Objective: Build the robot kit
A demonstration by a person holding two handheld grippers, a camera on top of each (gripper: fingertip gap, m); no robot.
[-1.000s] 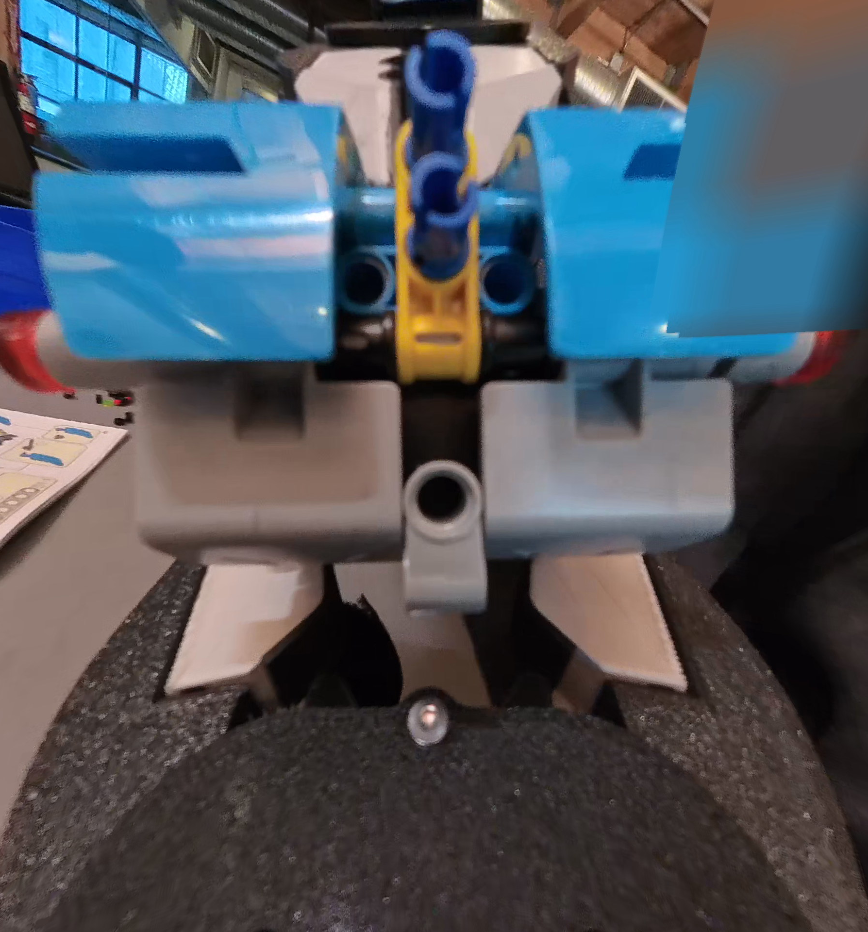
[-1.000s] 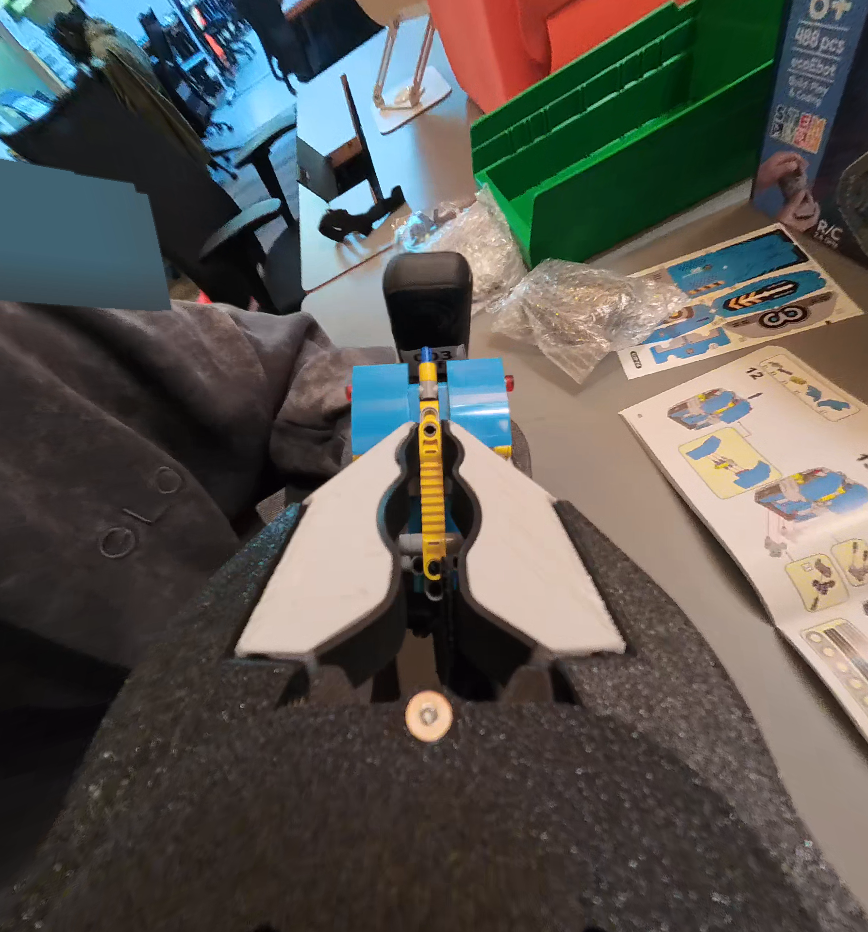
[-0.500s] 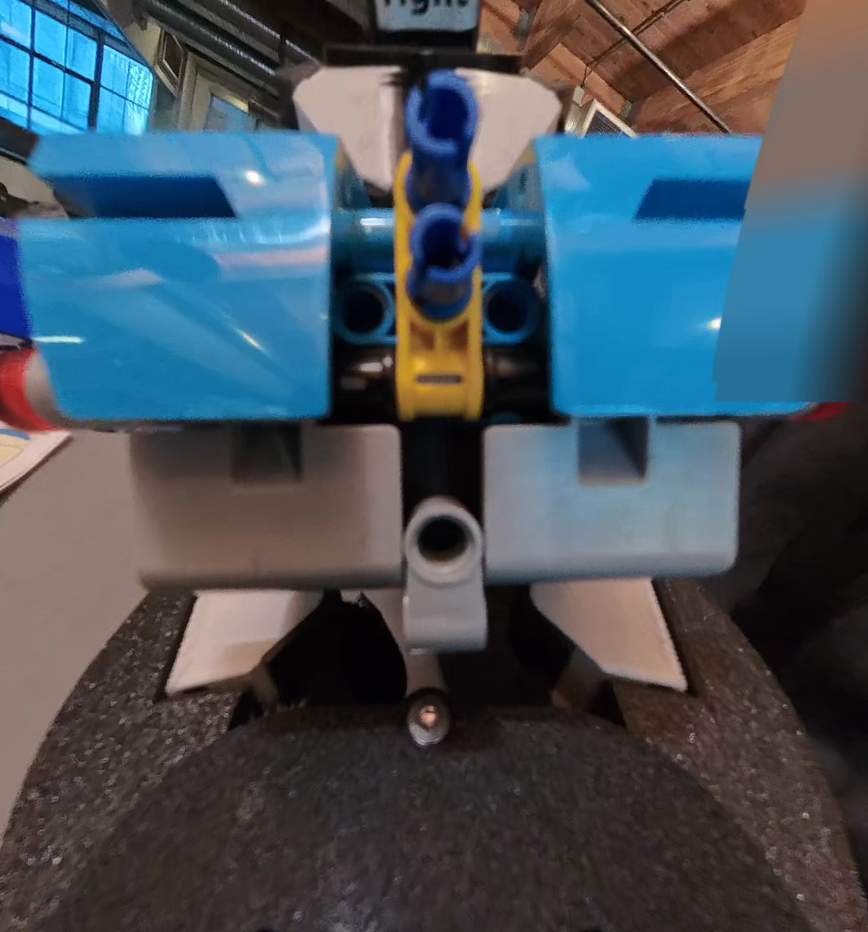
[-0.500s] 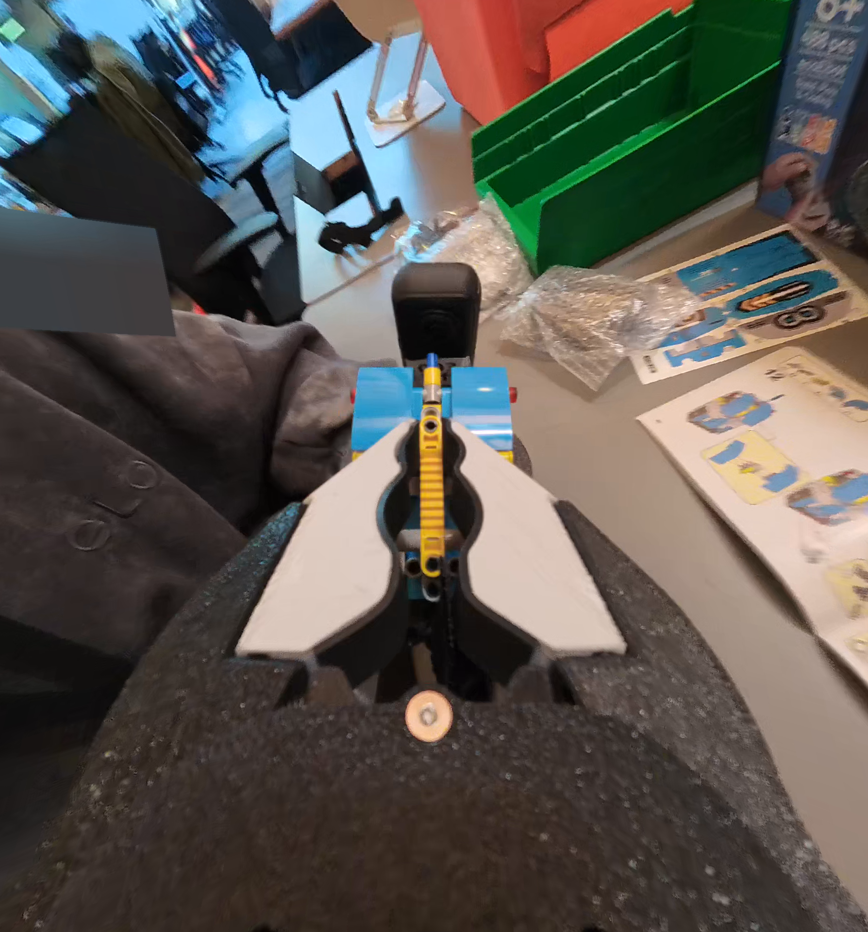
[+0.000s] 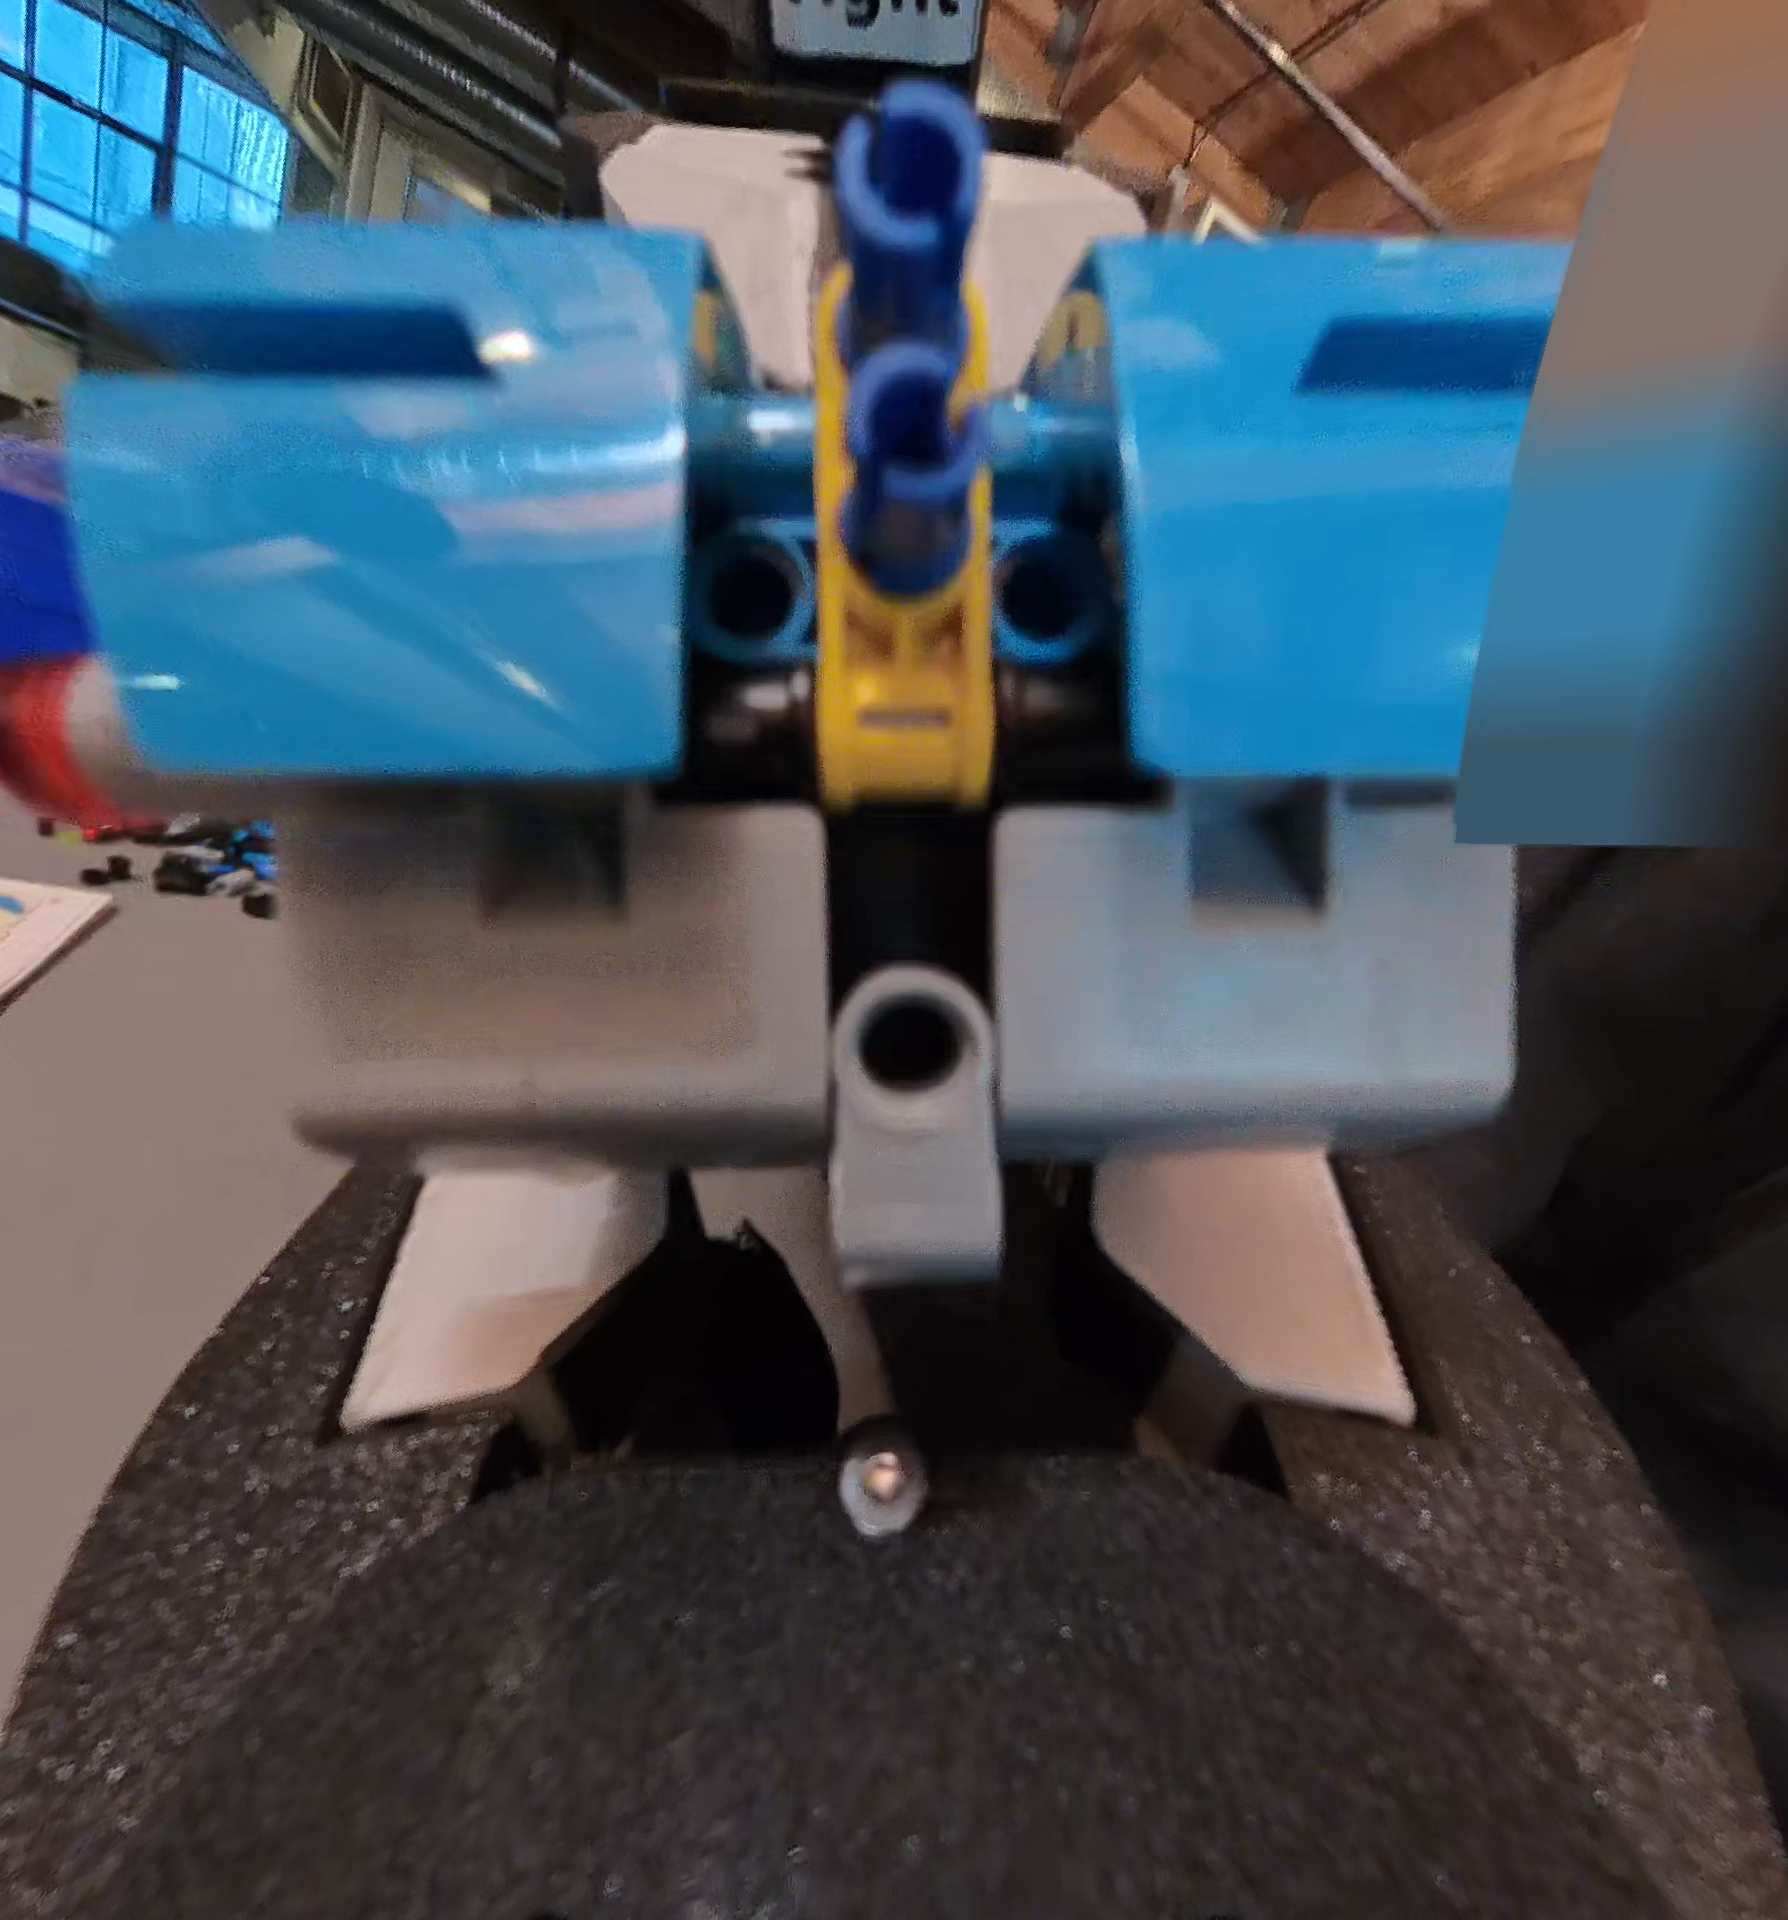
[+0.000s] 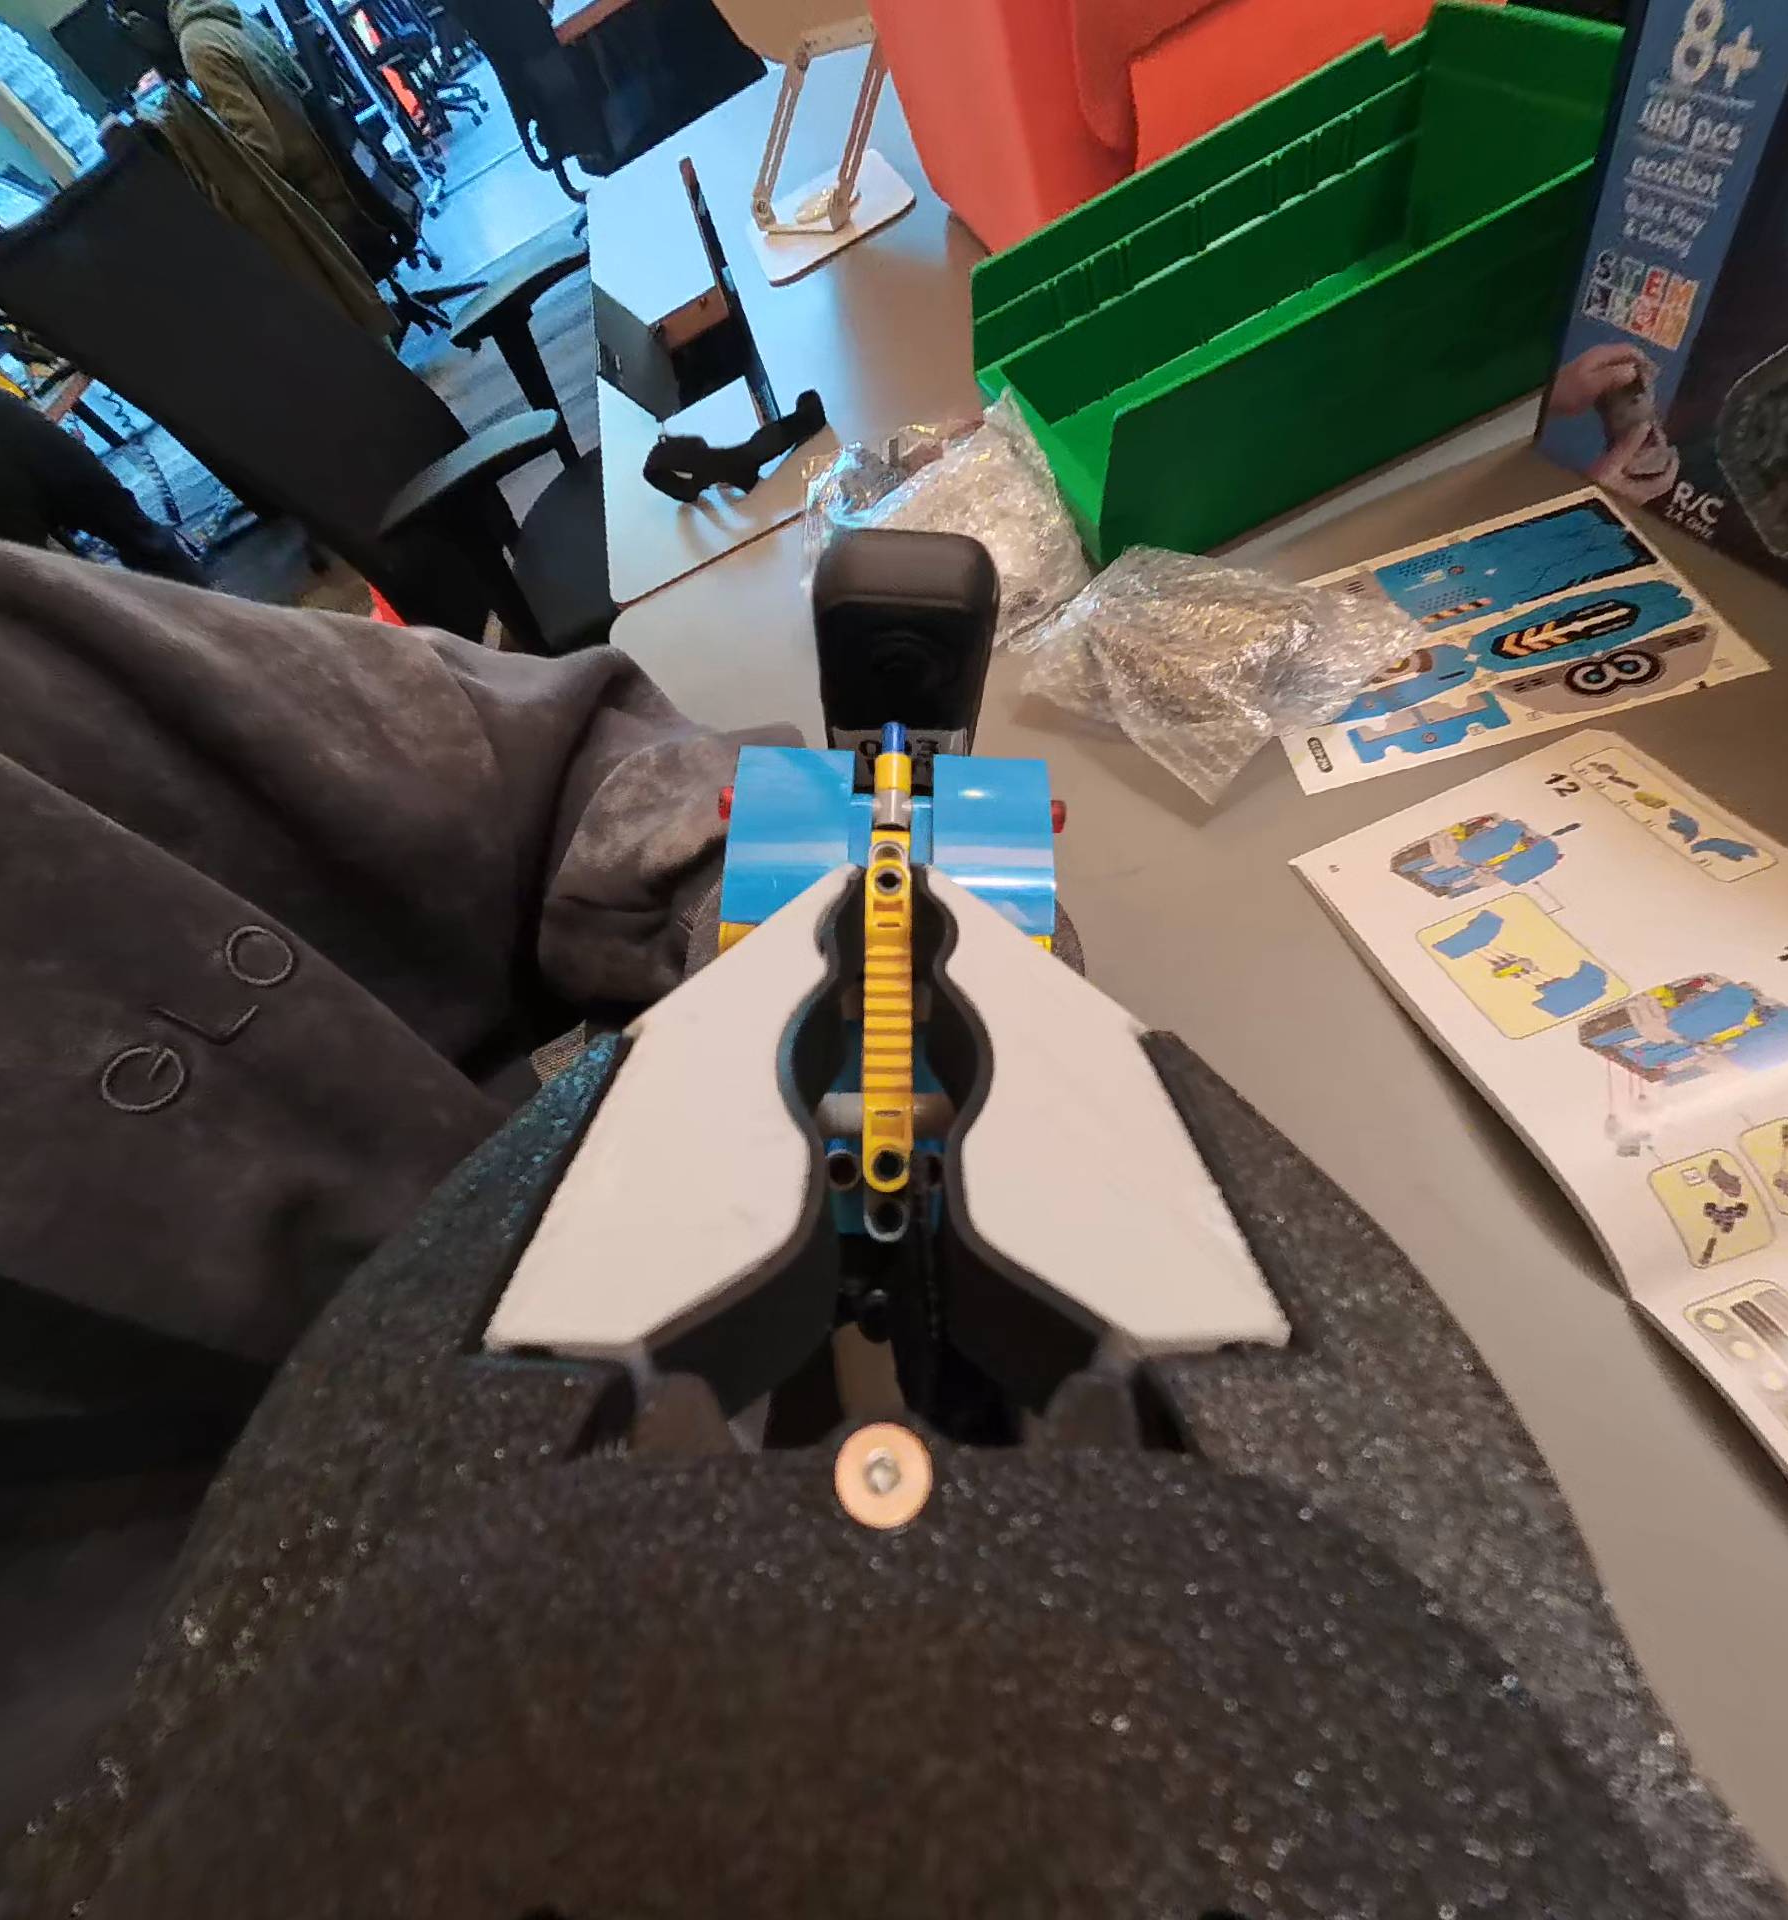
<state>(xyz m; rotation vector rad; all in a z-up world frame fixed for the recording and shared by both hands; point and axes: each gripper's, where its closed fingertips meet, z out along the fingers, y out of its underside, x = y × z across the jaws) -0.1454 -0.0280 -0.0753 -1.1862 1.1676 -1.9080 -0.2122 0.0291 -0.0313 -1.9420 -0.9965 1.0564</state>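
A brick model (image 5: pixel 381 561) with light-blue panels, grey blocks and a yellow beam (image 5: pixel 905 717) is held in the air between both grippers. My left gripper (image 5: pixel 905 914) is shut on its near end; the model hides the fingertips, and only the white finger bases (image 5: pixel 495 1299) show. My right gripper (image 6: pixel 888 883) is shut on the model (image 6: pixel 786 821) around its yellow toothed beam (image 6: pixel 888 1018). The right gripper's fingers show past the model in the left wrist view (image 5: pixel 1056 208). The left gripper's black camera (image 6: pixel 902 634) faces me in the right wrist view.
On the grey table (image 6: pixel 1233 987) lie an open instruction booklet (image 6: pixel 1648 1039), a sticker sheet (image 6: pixel 1524 644) and clear plastic bags (image 6: pixel 1181 644). A green bin (image 6: pixel 1285 343) and a box (image 6: pixel 1700 260) stand behind. A person's dark sleeve (image 6: pixel 194 935) is left. Loose pieces (image 5: pixel 194 873) lie far left.
Both grippers and the model have swung together: in the left wrist view the booklet slid left and loose pieces came into sight. Both grips are unchanged.
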